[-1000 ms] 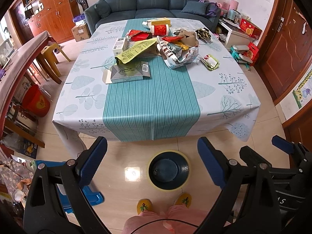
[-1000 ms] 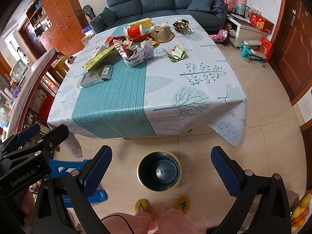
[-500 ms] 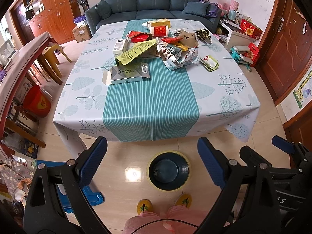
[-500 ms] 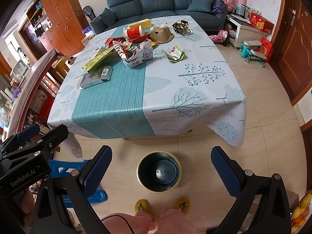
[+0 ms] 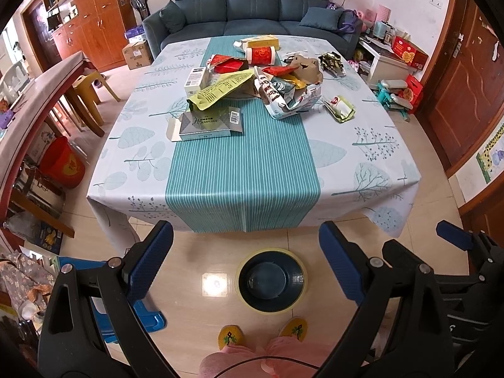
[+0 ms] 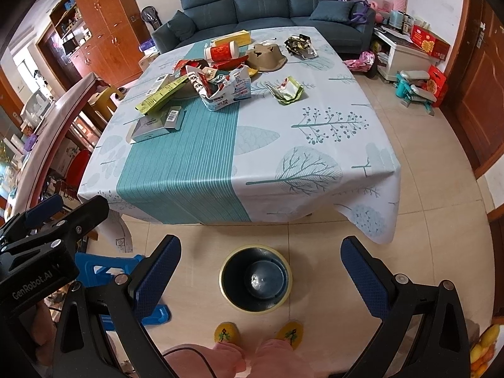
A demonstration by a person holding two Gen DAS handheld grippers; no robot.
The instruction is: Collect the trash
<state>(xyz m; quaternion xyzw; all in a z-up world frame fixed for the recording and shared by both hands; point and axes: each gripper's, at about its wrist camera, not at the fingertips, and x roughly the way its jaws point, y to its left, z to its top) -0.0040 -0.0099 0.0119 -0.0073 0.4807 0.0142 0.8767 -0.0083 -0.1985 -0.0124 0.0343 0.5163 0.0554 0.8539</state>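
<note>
A pile of trash lies on the far half of the table (image 5: pixel 242 170): a grey flat box (image 5: pixel 209 123), a yellow-green wrapper (image 5: pixel 220 89), a crumpled printed carton (image 5: pixel 288 97), a red can (image 5: pixel 260 55) and a small green packet (image 5: pixel 340 108). A dark round bin with a yellow rim (image 5: pixel 271 280) stands on the floor before the table; it also shows in the right wrist view (image 6: pixel 255 278). My left gripper (image 5: pixel 245 258) is open and empty above the floor. My right gripper (image 6: pixel 260 271) is open and empty over the bin.
A blue sofa (image 5: pixel 252 6) stands behind the table. A wooden sideboard (image 5: pixel 37 94) runs along the left. A blue plastic stool (image 6: pixel 104 271) sits on the floor at left. A wooden door (image 5: pixel 463 78) is at the right. The person's yellow slippers (image 5: pixel 231 337) are below the bin.
Both views have shifted slightly; the table and bin sit a little lower in frame. Both grippers stay open and empty.
</note>
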